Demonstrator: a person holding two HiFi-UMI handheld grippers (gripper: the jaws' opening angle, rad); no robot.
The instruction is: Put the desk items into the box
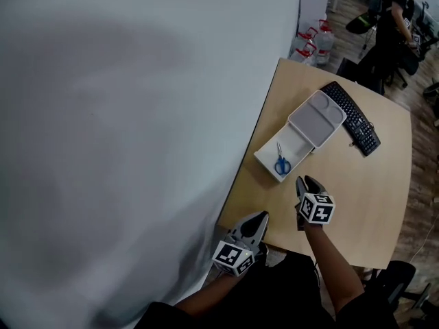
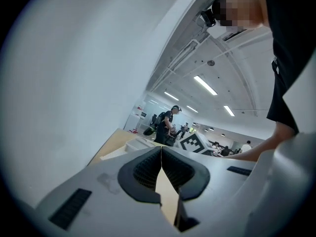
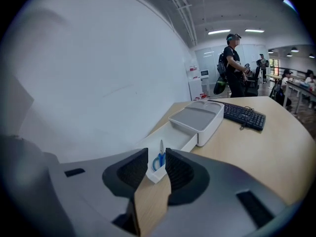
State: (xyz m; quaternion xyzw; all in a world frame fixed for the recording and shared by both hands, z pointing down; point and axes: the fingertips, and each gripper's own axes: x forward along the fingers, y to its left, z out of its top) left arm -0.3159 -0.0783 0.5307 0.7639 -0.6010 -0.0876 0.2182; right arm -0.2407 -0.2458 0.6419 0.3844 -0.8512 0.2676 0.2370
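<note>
One scissors (image 1: 282, 162) (blue handles) in box (image 1: 296, 138)
</note>
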